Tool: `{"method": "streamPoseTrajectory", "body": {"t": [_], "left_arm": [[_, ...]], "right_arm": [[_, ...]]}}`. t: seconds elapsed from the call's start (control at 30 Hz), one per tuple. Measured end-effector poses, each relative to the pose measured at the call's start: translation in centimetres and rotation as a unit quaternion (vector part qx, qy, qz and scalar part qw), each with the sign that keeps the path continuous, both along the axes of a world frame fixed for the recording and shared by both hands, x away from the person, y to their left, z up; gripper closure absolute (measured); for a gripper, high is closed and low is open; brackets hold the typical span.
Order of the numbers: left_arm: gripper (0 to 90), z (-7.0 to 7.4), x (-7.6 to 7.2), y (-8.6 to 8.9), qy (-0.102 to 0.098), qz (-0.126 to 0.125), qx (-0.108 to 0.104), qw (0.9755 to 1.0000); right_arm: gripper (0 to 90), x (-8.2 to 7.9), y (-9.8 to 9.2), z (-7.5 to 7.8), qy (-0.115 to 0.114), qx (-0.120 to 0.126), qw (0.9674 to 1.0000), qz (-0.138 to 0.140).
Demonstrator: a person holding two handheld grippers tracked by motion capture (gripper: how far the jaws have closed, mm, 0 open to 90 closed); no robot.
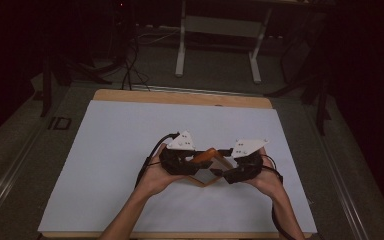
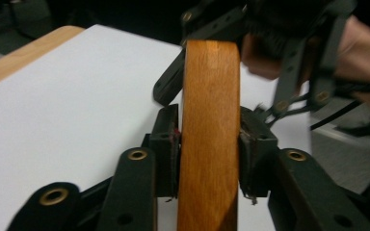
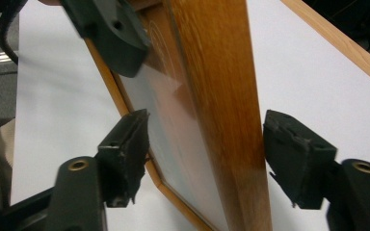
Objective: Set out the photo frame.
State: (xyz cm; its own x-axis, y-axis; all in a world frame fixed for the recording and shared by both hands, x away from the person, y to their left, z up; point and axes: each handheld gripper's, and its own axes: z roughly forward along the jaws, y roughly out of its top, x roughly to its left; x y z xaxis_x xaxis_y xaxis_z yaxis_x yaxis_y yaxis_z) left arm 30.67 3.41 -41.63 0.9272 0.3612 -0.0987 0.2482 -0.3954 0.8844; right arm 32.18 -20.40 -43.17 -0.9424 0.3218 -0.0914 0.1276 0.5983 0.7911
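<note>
High view — one wooden frame (image 1: 207, 167) | two hand-held grippers | one white sheet (image 1: 130, 150)

Both forearms enter from bottom of high view, converging toward table centre. Left hand (image 1: 155, 177) carries left gripper (image 1: 182, 161), jaws pinched tight w/ pads (image 2: 166, 144) bearing on both faces of what sits between them. Right hand (image 1: 267, 177) carries right gripper (image 1: 242, 167), facing left one at close range; jaws spread, pads (image 3: 130, 144) standing clear on each side.
</note>
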Motion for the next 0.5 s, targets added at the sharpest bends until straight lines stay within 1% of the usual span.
{"method": "streamPoseTrajectory", "body": {"t": [0.07,0.17,0.23,0.3,0.4,0.5], "left_arm": [[64.2,0.0,-0.1,-0.2,-0.006,0.001,0.004,1.0],[62.6,0.1,-0.3,-0.3,-0.01,0.001,0.004,0.9999],[59.5,0.1,-0.4,-0.2,-0.012,0.0,0.002,0.9999],[54.4,0.1,-0.4,-0.1,-0.015,0.008,0.004,0.9998],[49.2,0.0,-0.2,0.4,0.0,0.015,-0.01,0.9998],[45.8,-0.1,0.0,1.1,0.002,0.031,-0.021,0.9993]], "right_arm": [[39.4,-0.1,0.0,0.0,0.001,-0.002,1.0,0.004],[46.1,-0.2,-0.2,0.0,-0.005,-0.002,1.0,0.001],[51.5,-0.3,-0.5,0.1,-0.005,0.001,1.0,0.007],[57.0,-0.5,-0.8,0.1,-0.005,0.003,0.9999,0.012],[60.3,-0.6,-1.1,0.1,-0.005,0.007,0.9999,0.013],[64.2,-0.5,-1.2,0.1,-0.005,0.011,0.9998,0.015]]}}
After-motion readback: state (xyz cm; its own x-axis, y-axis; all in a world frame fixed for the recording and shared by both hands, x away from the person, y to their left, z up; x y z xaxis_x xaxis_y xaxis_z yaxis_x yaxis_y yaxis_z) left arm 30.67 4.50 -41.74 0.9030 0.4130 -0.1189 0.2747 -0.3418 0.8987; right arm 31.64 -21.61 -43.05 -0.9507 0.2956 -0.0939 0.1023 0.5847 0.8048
